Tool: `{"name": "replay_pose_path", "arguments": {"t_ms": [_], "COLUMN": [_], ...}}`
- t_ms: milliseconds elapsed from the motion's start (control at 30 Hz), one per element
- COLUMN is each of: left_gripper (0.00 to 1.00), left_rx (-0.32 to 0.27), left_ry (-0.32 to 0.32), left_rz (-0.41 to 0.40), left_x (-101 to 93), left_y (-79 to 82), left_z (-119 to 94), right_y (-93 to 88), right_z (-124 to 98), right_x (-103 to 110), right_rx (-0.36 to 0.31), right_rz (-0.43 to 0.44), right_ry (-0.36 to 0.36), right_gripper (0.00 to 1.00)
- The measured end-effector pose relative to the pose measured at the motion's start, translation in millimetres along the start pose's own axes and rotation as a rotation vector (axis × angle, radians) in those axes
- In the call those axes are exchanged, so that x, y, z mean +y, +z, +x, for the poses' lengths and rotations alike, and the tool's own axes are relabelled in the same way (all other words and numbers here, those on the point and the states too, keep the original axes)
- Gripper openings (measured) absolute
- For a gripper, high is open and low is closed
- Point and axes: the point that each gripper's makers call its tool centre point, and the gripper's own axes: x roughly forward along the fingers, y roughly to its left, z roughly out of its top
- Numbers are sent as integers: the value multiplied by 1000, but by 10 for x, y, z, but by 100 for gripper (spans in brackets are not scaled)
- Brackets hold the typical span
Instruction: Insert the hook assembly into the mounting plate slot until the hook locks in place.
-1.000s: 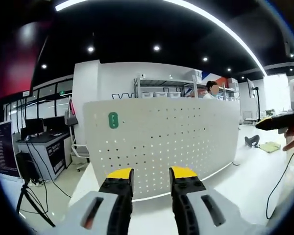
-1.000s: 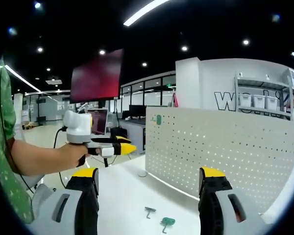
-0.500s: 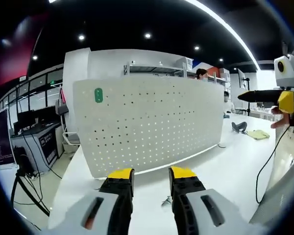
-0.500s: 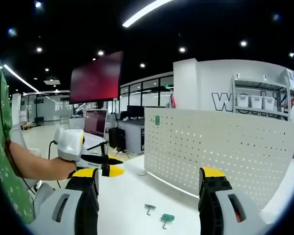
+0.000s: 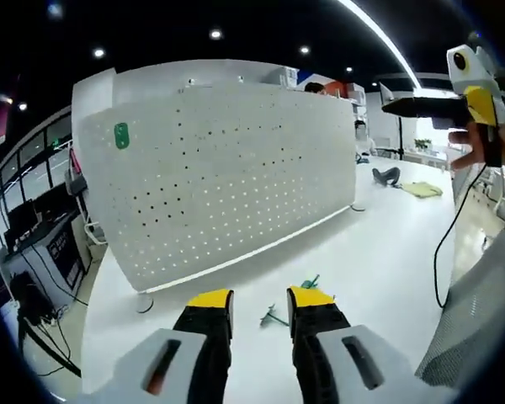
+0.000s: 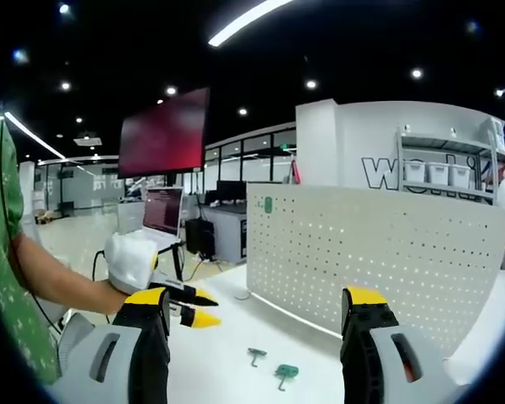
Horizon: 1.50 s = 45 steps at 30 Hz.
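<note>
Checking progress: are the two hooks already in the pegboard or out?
Out. Both hooks lie loose on the white table, apart from the upright pegboard.

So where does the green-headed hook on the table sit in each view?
Left gripper view: hook lies low centre, just above the right jaw tip.
Right gripper view: hook lies at bottom centre, between the jaws.
Shared landmark: pegboard with a green tag.
</note>
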Motion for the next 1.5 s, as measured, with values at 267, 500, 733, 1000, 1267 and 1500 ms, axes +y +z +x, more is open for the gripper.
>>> {"name": "replay_pose_path", "arguments": {"t_ms": [267, 500, 733, 1000, 1267, 1500], "left_gripper": [21, 17, 16, 12, 10, 9], "left_rx": [107, 136, 184, 231, 249, 265], "left_ry": [-41, -71, -90, -107, -124, -130], "left_rz": [75, 131, 181, 201, 201, 198], "left_x": [16, -42, -50, -18, -43, -52], "left_y": [-328, -460, -616, -822, -921, -1012], "left_z": [291, 501, 684, 825, 943, 1013], "right_y": [-35, -96, -137, -210, -273, -322], "right_z": [19, 66, 108, 149, 209, 241], "right_x": [-51, -91, -123, -188, -230, -252], "right_rx": [6, 19, 29, 46, 61, 72], "right_rz": [7, 16, 23, 34, 45, 54], "right_ry": [-9, -13, -14, -20, -20, -19], "right_gripper": [86, 85, 85, 85, 85, 85]}}
